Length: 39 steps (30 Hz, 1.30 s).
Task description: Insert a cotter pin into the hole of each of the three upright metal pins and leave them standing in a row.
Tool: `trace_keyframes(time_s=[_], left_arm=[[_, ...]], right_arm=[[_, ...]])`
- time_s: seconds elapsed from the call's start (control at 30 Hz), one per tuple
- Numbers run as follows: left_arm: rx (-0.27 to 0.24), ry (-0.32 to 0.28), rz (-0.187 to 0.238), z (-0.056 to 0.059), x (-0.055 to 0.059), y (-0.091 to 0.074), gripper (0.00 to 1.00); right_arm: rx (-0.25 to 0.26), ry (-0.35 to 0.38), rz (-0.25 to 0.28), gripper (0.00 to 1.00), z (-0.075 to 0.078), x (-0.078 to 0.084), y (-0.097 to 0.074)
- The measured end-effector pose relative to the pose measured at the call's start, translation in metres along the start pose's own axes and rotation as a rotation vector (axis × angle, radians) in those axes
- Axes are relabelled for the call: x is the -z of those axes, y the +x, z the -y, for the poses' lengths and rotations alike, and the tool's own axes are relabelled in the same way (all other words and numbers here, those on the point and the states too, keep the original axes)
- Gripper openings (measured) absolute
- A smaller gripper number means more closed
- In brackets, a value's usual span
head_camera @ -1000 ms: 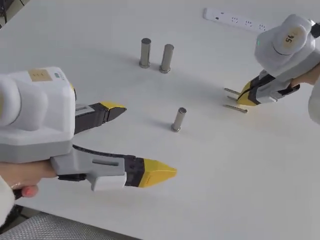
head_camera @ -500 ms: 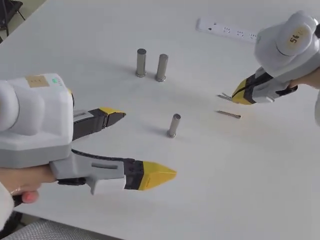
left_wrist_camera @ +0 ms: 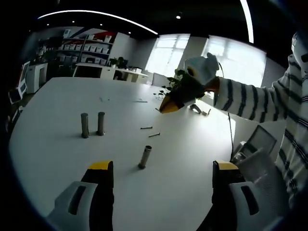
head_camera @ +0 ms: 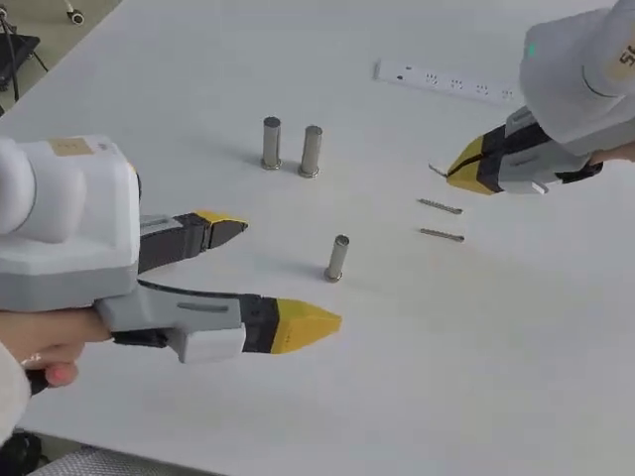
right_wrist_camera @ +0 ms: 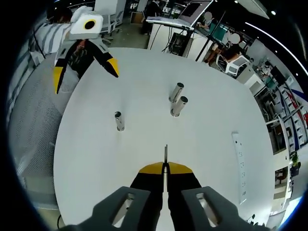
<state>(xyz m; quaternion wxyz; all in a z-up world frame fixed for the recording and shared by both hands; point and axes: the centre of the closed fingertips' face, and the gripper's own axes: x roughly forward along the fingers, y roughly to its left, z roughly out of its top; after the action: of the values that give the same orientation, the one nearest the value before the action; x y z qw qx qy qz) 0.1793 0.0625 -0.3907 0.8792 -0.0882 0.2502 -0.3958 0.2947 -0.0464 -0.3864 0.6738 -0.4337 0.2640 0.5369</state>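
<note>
Pinching one cotter (right_wrist_camera: pixel 165 155) between closed tips, the right gripper (head_camera: pixel 453 172) has lifted off the table (head_camera: pixel 496 347) since a second ago. Two cotters (head_camera: pixel 440 206) lie just near of it. Three pins (head_camera: pixel 311 151) stand to the left. Left gripper (head_camera: pixel 290 273) near, jaws wide. Sticker (head_camera: pixel 625 58) number cut off, unreadable.

Left gripper (head_camera: pixel 286 273) spread wide, right gripper (head_camera: pixel 454 171) clamped

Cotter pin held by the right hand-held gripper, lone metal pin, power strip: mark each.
held cotter pin (right_wrist_camera: pixel 166 155): right gripper view, shank beyond the jaw tips.
lone metal pin (head_camera: pixel 337 258): head view, middle of its body.
power strip (head_camera: pixel 446 83): head view, top face.
</note>
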Motion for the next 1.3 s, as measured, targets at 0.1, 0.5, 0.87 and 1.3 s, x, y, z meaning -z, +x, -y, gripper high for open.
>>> trace_keyframes(time_s=[0.1, 0.5, 0.87, 1.3], left_arm=[[0.009, -0.023, 0.012, 0.001, -0.007, 0.003, 0.78], [0.091, -0.161, 0.077, 0.017, -0.031, 0.024, 0.67], [0.147, -0.232, 0.093, 0.026, -0.043, 0.045, 0.51], [0.235, -0.274, 0.084, 0.051, -0.046, 0.057, 0.27]], right_arm=[[0.024, -0.008, 0.016, 0.00, 0.000, -0.005, -0.005], [0.075, -0.036, 0.055, 0.00, -0.030, -0.014, -0.024], [0.090, -0.074, 0.107, 0.00, -0.064, -0.022, -0.031], [0.144, -0.149, 0.121, 0.00, -0.084, -0.031, -0.038]])
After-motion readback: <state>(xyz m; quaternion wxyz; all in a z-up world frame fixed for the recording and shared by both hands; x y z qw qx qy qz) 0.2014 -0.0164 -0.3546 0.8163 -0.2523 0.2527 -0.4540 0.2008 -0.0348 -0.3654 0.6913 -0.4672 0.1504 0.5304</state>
